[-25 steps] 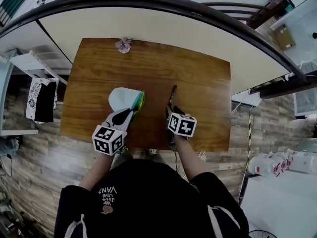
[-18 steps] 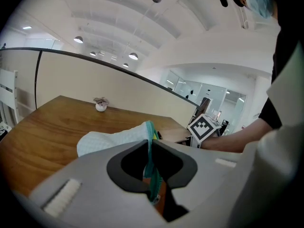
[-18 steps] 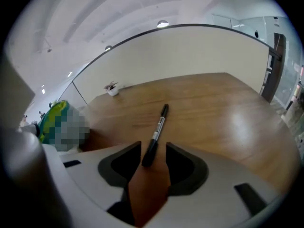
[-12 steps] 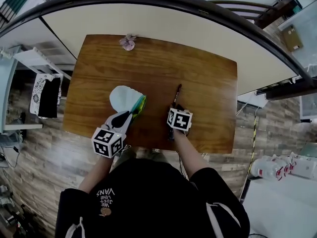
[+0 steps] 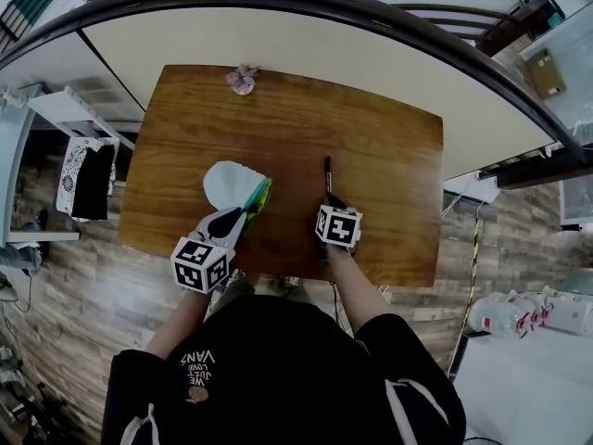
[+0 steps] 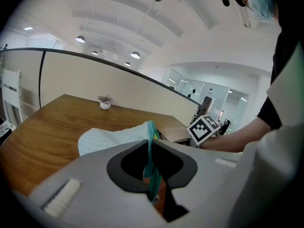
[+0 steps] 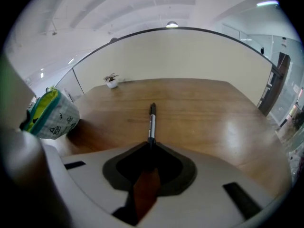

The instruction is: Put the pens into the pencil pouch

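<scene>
A pale blue pencil pouch with a teal and yellow mouth lies on the wooden table. My left gripper is shut on the teal zipper edge of the pouch. A black pen with a silver band lies pointing away from me. My right gripper has just been closing, with the pen's near end between its jaws. In the right gripper view the tips pinch the pen, and the pouch shows at the left.
A small potted plant stands at the table's far edge, also seen as a plant in the left gripper view. Beyond the table runs a cream wall with a dark curved rail. The right gripper's marker cube shows beside the pouch.
The pen's far end swung from leaning right to pointing straight away. The right gripper dropped slightly onto its near end. The left gripper and pouch stayed put.
</scene>
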A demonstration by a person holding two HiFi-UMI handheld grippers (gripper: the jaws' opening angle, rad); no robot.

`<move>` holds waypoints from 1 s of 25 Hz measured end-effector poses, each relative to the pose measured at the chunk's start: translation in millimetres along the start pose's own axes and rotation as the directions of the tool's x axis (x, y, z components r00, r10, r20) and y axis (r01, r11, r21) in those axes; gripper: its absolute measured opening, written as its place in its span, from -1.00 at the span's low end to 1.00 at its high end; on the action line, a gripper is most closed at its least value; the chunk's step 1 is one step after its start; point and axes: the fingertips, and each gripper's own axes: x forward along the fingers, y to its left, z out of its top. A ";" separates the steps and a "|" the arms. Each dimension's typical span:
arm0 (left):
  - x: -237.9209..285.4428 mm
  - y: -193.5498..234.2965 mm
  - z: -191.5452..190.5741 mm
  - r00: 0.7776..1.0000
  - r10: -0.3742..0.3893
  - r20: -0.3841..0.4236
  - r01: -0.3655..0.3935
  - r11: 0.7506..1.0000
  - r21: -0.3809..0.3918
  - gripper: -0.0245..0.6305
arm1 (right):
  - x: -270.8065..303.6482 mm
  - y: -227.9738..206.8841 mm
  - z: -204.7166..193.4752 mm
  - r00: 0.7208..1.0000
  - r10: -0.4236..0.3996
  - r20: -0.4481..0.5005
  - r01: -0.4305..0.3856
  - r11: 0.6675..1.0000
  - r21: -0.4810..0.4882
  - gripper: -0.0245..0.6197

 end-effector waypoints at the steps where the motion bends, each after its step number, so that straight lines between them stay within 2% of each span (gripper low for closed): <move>1: 0.4 0.3 0.4 1.000 -0.002 0.001 0.002 1.000 0.001 -0.81 | -4.1 1.5 0.8 1.000 0.007 0.008 -0.007 1.000 0.003 -0.72; 7: 8.7 -1.0 1.7 1.000 -0.020 0.005 0.020 1.000 0.003 -0.82 | -41.3 20.6 -0.6 0.995 0.068 0.071 -0.069 0.997 0.018 -0.72; 16: 31.0 -11.8 -1.5 0.997 -0.070 -0.015 0.070 0.997 0.012 -0.82 | -101.0 71.9 -19.2 0.969 0.216 0.118 -0.223 0.974 0.041 -0.72; 25: 37.1 -20.5 -5.3 0.996 -0.091 -0.019 0.091 0.996 0.016 -0.82 | -129.6 112.6 -30.4 0.941 0.328 0.086 -0.324 0.944 -0.062 -0.72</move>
